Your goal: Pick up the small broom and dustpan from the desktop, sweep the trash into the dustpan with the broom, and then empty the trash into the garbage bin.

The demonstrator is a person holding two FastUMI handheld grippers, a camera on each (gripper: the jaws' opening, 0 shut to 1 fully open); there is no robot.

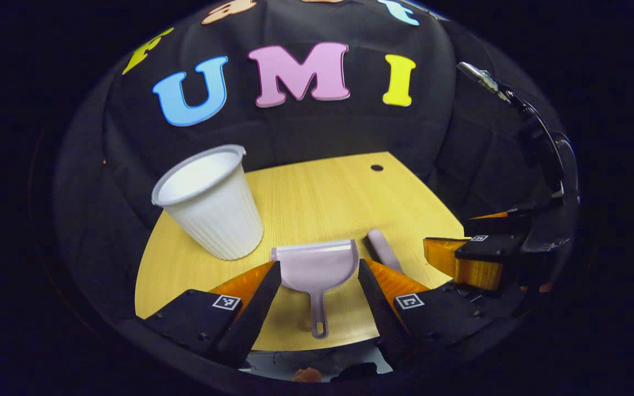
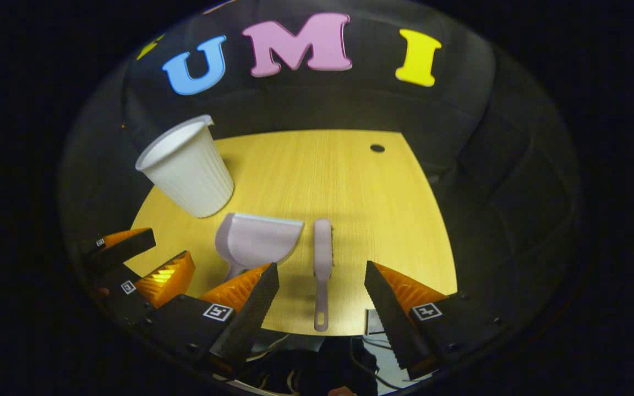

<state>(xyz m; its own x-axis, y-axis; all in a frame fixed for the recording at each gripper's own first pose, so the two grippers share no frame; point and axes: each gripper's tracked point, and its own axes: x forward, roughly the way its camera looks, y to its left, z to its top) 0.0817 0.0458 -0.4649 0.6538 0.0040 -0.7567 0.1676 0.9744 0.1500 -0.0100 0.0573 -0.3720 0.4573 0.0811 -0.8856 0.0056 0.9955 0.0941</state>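
A pale pink dustpan (image 1: 317,267) lies flat on the wooden desktop (image 1: 322,192), its handle pointing toward me. My left gripper (image 1: 318,268) is open, its fingers standing on either side of the pan without touching it. Just right of the pan lies the small pink broom (image 1: 383,250), also handle toward me. In the right gripper view the broom (image 2: 322,258) runs between the spread fingers of my open right gripper (image 2: 321,268), with the dustpan (image 2: 256,239) to its left. A white ribbed garbage bin (image 1: 212,203) stands upright at the back left.
The two grippers hover side by side over the desk's near edge: the right gripper (image 1: 452,234) at the right of the left gripper view, the left gripper (image 2: 149,256) at the left of the right gripper view. A small round hole (image 2: 376,148) sits in the desk's far right.
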